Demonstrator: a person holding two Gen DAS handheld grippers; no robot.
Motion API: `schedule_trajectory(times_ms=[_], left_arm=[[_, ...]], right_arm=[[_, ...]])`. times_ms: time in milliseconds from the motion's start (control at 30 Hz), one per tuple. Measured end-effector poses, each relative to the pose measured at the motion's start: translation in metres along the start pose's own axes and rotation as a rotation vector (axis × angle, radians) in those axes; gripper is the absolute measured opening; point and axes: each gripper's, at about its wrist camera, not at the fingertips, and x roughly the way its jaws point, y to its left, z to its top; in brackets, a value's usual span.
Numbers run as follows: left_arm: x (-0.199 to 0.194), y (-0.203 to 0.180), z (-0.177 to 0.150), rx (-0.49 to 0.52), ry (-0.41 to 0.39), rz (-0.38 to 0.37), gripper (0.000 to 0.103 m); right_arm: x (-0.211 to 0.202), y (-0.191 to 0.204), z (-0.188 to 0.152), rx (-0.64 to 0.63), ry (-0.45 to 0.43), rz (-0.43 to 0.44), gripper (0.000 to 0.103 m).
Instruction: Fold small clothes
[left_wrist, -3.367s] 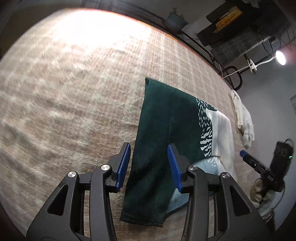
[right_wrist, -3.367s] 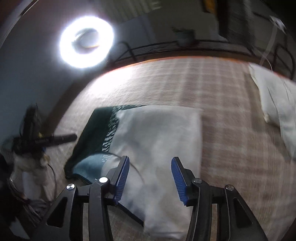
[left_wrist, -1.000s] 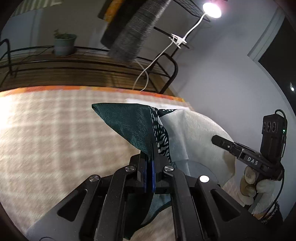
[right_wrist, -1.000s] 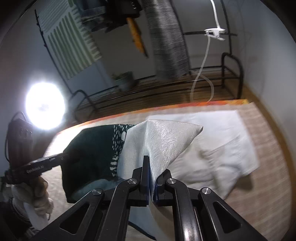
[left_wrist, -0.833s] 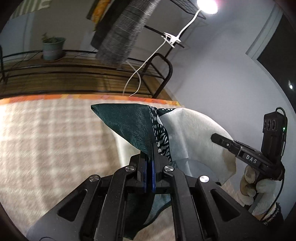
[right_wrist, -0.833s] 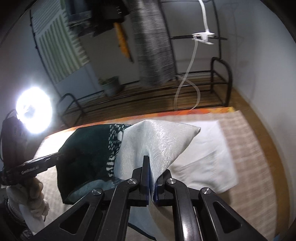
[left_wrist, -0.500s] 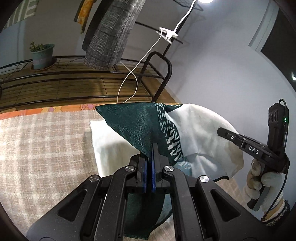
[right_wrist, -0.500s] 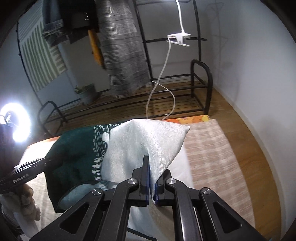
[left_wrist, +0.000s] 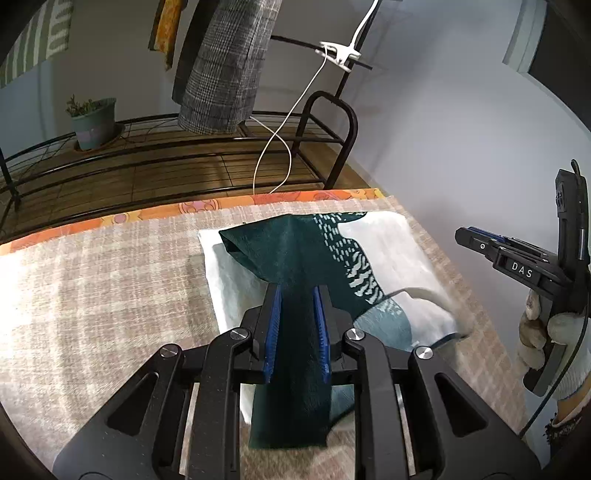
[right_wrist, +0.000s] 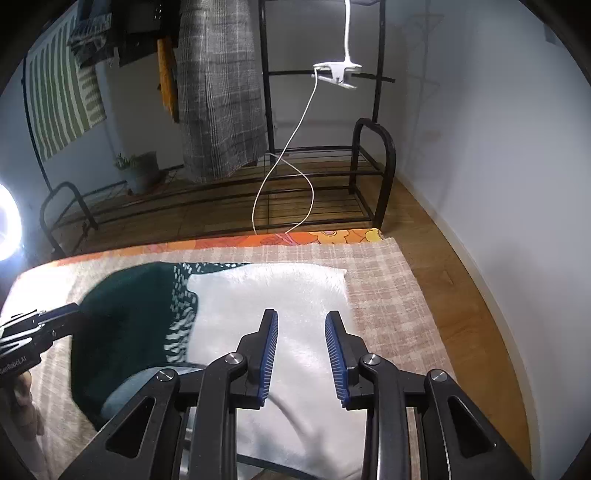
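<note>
Left wrist view: the left gripper (left_wrist: 296, 328) has its jaws opening, the dark green part of the garment (left_wrist: 295, 258) between the pads, apparently no longer pinched. The garment lies folded on the checked blanket (left_wrist: 92, 280). Right wrist view: the right gripper (right_wrist: 301, 354) jaws are opening above its white part, not touching it.

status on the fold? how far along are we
Done: the green-and-white cloth looks folded over and laid on the white garment by the blanket's far edge. In hand: the release. The left hand-held gripper and right hand-held gripper are both opening, with cloth between their jaws but no pinch. Left: backing both out, and probably tidying the bunched green corner.
</note>
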Motion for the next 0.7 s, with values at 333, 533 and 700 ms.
schedule_trajectory(times_ms=[333, 533, 700], left_arm=[[-0.077, -0.007, -0.006, 0.03, -0.072, 0.003, 0.016], [-0.141, -0.006, -0.02, 0.063, -0.126, 0.015, 0.016], [-0.206, 0.0, -0.037, 0.092, -0.187, 0.029, 0.016]], right_arm=[[-0.078, 0.031, -0.002, -0.005, -0.075, -0.007, 0.028], [-0.136, 0.065, -0.01, 0.007, -0.119, 0.002, 0.028], [-0.189, 0.107, -0.024, -0.024, -0.156, -0.023, 0.028]])
